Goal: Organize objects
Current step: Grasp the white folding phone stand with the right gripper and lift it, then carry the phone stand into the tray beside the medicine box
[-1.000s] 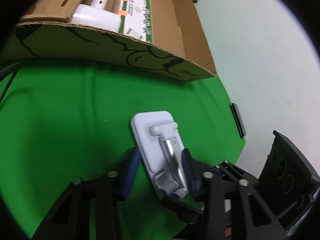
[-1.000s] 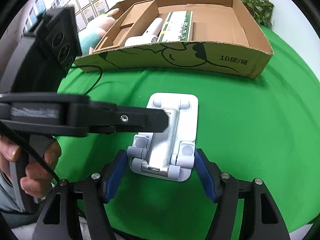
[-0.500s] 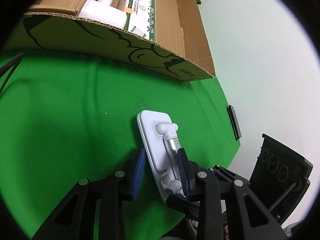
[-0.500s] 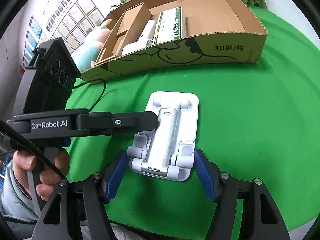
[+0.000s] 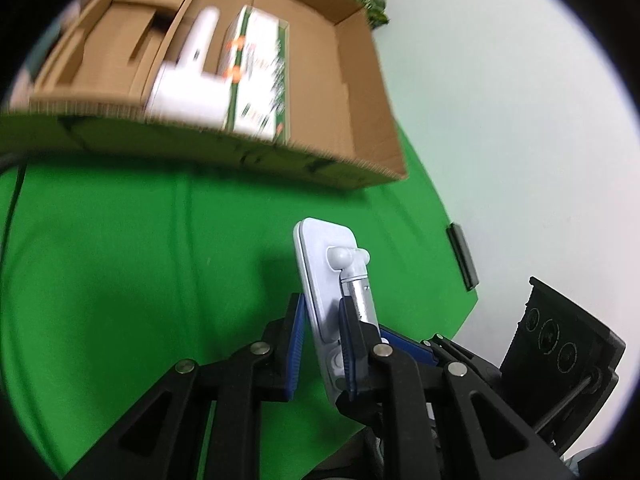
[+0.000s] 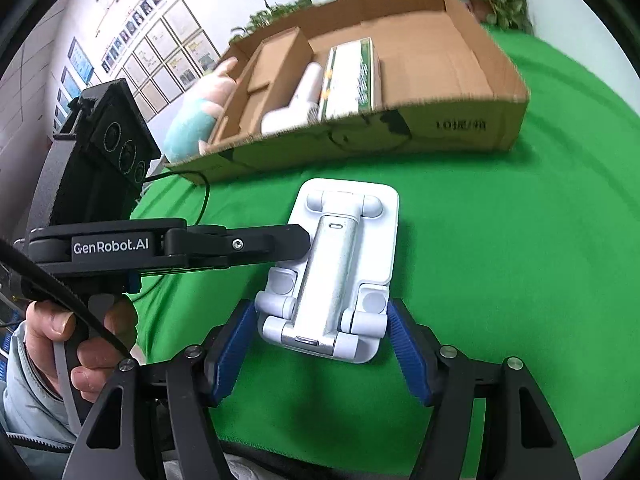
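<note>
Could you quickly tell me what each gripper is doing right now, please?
Left gripper: closed on the white phone stand, gripping its edge.
Right gripper: open, its fingers either side of the stand's near end.

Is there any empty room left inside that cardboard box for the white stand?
Yes. The cardboard box has bare floor at its right end, between the green-and-white carton and the right wall. Its left side is crowded: the white device and cardboard dividers. Green cloth right of the phone stand is also free.
</note>
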A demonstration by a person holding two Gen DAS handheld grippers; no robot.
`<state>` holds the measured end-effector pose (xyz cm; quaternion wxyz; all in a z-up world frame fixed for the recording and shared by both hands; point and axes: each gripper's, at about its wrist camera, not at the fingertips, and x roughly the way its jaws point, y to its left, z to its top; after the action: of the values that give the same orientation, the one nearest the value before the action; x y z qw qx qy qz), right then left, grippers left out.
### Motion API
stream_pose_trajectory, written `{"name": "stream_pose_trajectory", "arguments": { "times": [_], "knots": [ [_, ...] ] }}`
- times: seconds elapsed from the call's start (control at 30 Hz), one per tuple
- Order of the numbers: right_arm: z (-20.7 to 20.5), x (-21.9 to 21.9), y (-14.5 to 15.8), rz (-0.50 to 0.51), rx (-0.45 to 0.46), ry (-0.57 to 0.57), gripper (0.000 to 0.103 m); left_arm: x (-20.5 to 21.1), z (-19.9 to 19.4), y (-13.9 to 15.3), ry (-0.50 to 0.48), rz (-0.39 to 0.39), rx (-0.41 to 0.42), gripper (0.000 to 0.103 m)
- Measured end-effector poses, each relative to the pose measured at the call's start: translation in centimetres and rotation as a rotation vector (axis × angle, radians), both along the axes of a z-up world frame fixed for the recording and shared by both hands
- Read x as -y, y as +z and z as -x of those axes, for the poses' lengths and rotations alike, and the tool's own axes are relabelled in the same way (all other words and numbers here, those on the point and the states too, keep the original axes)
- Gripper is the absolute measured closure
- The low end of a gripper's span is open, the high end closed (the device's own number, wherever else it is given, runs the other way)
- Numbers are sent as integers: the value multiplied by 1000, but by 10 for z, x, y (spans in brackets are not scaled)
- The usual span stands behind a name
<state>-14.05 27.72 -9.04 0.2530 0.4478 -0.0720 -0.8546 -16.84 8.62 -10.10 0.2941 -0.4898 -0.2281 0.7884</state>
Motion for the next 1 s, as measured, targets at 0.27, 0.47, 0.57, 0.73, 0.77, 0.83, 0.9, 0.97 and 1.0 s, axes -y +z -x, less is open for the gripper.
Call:
{"name": "stream_pose_trajectory", "arguments": {
  "times": [0.27,0.47,0.57,0.73,0.77,0.83,0.9,0.97,1.0],
  "knots": [
    [10,11,59,-65,-205,-14,39,-4,19,72,-24,22,-178,88],
    [30,12,98,-72,-298,-52,39,-11,38,116,-43,42,-286,88],
    [42,12,114,-81,-334,-63,39,-15,51,133,-49,61,-331,89],
    [84,12,141,-74,-370,-64,39,-18,87,164,-44,99,-377,89],
    [89,10,146,-73,-375,-63,39,-20,98,171,-42,110,-388,89],
    [109,8,157,-63,-375,-61,39,-23,112,177,-40,127,-400,88],
    [130,6,166,-57,-369,-57,39,-24,133,181,-40,125,-383,88],
    [153,5,171,-69,-354,-53,39,-23,146,179,-36,120,-346,88],
    [160,5,171,-70,-344,-51,39,-23,153,176,-35,117,-331,88]
  ]
}}
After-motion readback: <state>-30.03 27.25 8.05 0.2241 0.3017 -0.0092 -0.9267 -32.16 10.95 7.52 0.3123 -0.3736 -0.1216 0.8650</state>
